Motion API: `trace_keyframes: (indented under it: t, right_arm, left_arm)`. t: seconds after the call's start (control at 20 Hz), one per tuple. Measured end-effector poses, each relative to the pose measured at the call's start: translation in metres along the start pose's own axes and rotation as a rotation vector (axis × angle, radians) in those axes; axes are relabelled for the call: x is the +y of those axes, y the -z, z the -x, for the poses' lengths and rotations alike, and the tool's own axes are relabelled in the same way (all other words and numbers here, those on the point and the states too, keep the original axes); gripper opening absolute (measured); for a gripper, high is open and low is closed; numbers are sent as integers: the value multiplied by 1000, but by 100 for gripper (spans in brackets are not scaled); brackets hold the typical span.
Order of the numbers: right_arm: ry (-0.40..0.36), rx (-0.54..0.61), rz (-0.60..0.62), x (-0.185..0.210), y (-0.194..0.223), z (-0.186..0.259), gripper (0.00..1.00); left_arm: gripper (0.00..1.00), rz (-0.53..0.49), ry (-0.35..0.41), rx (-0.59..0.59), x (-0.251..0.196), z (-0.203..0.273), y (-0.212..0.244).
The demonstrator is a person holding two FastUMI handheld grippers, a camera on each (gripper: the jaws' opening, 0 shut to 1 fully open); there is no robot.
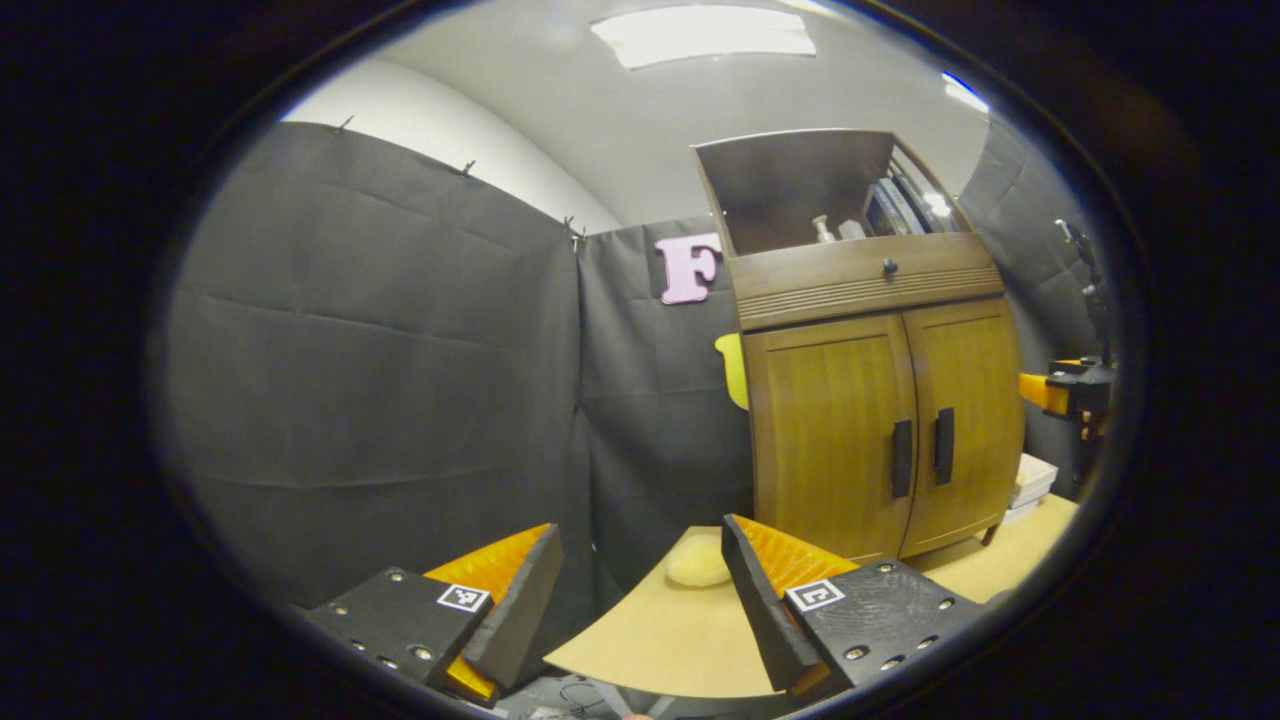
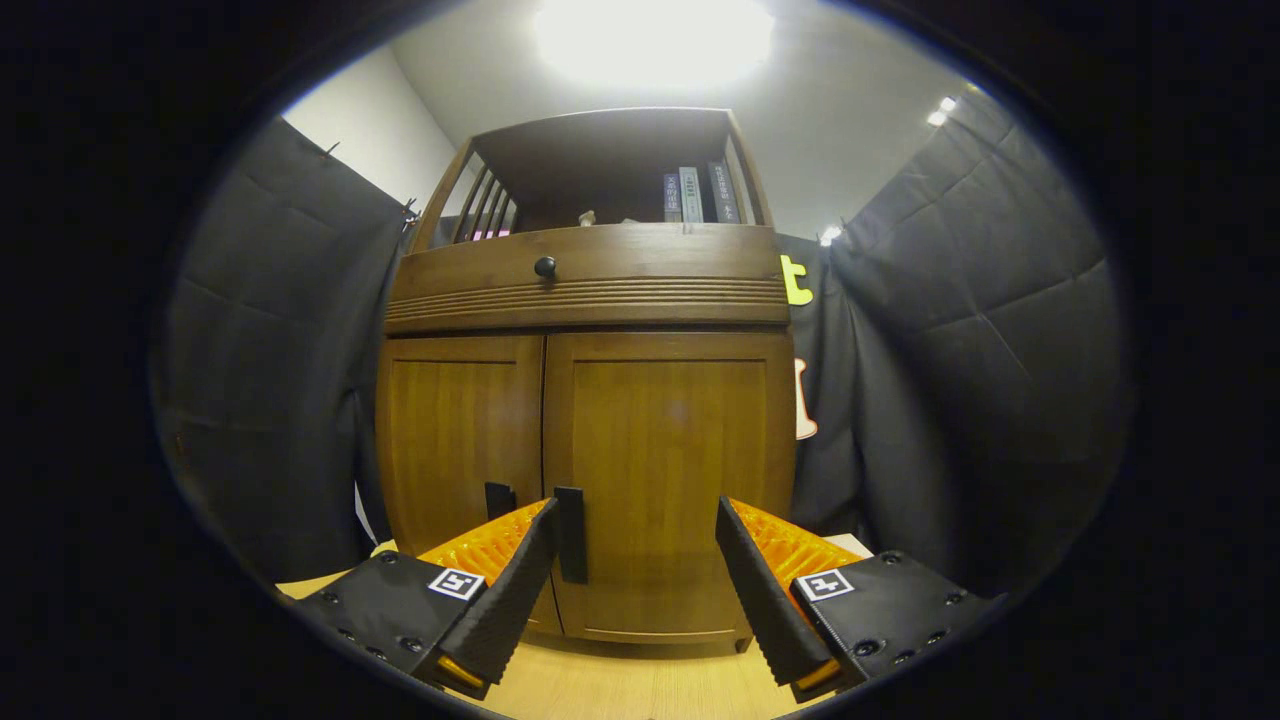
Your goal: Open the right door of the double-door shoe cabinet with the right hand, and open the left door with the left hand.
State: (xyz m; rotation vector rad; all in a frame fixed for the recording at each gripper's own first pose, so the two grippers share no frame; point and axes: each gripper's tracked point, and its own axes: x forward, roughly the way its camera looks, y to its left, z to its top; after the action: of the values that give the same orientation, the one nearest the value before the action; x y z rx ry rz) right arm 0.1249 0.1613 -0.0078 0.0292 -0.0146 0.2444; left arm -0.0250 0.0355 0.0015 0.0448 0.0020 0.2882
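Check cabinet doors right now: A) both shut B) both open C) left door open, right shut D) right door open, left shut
A: in the right gripper view the left door and right door sit flush, edges meeting, and the right gripper is open short of the handle.

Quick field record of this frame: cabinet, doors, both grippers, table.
cabinet: wooden shoe cabinet standing on the table
right door: closed, handle beside the right gripper's left finger
left door: closed
right gripper: open, close in front of the right door
left gripper: open, farther back, off to the cabinet's left
top shelf: books
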Motion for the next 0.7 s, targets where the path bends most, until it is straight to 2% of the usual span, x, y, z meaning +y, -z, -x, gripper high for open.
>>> trace_keyframes:
  t: [0.25,0.7]
  right_arm:
    - [-23,13,3,17,12,-32,97]
    - [-54,93,4,44,56,-77,98]
  left_arm:
    - [90,-15,-55,2,5,3,0]
    - [90,-16,-171,5,17,14,-5]
